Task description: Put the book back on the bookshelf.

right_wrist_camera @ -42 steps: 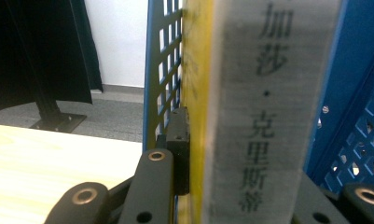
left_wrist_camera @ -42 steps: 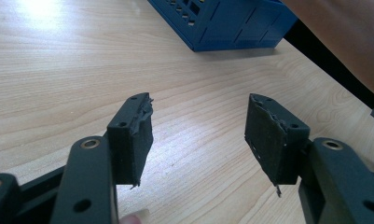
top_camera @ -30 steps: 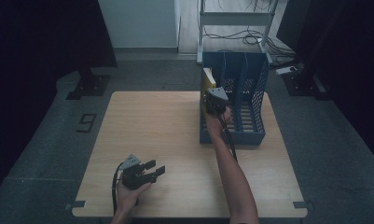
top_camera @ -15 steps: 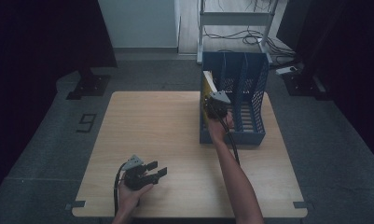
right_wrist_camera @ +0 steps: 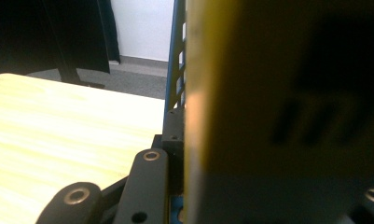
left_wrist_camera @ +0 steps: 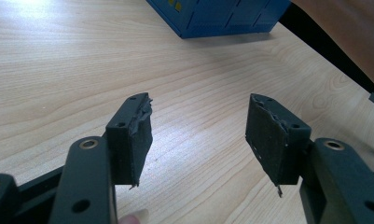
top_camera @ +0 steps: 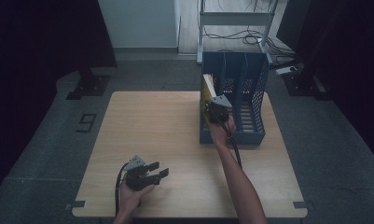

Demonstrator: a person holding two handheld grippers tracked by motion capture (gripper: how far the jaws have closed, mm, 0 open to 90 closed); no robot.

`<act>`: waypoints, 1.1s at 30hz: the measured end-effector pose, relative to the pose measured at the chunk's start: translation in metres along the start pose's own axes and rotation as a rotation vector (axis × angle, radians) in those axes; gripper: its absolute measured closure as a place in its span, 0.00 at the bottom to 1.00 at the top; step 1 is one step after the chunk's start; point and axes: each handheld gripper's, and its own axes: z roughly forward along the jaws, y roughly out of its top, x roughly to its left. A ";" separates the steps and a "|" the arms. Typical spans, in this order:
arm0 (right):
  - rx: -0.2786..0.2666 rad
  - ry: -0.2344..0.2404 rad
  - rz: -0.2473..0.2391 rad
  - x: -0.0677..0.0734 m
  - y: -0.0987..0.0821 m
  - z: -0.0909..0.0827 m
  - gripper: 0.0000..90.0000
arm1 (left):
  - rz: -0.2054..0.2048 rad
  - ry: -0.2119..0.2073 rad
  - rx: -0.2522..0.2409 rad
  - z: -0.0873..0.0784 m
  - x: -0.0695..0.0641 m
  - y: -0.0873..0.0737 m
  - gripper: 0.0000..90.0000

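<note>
A yellow book (top_camera: 206, 94) stands upright at the left compartment of the blue file rack (top_camera: 231, 137). My right gripper (top_camera: 217, 113) is shut on it from the near side. In the right gripper view the yellow book (right_wrist_camera: 278, 93) is blurred and very close, with one black finger (right_wrist_camera: 152, 177) pressed against its left face and the rack's blue mesh wall (right_wrist_camera: 177, 60) just behind. My left gripper (top_camera: 159, 171) lies low over the table's front left, open with nothing between its pads (left_wrist_camera: 198, 121).
The rack has several slots and stands at the right rear of the wooden table (top_camera: 147, 126). In the left gripper view a corner of the rack (left_wrist_camera: 222, 18) lies ahead and a forearm (left_wrist_camera: 352, 32) crosses the upper right. A metal shelf frame (top_camera: 236, 18) stands behind the table.
</note>
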 end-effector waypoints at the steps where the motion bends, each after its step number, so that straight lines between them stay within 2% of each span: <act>1: 0.001 0.001 -0.001 0.000 0.000 0.000 0.79 | 0.000 0.000 0.000 0.000 0.000 0.000 0.45; 9: -0.007 0.016 0.002 -0.001 0.003 -0.005 0.75 | 0.001 -0.001 0.001 0.000 0.000 0.000 0.45; 17: -0.042 0.042 0.016 -0.003 0.008 -0.009 0.69 | 0.000 -0.003 0.006 0.001 -0.001 0.000 0.45; 24: -0.035 0.059 0.026 -0.004 0.014 -0.009 0.67 | 0.002 0.000 0.009 0.002 -0.002 -0.001 0.45; 27: -0.027 0.058 0.028 -0.004 0.019 -0.009 0.70 | 0.002 0.000 0.010 0.002 -0.002 -0.001 0.45; 33: -0.011 0.023 0.020 -0.003 0.021 -0.010 0.82 | 0.001 0.003 0.008 0.002 -0.001 -0.001 0.45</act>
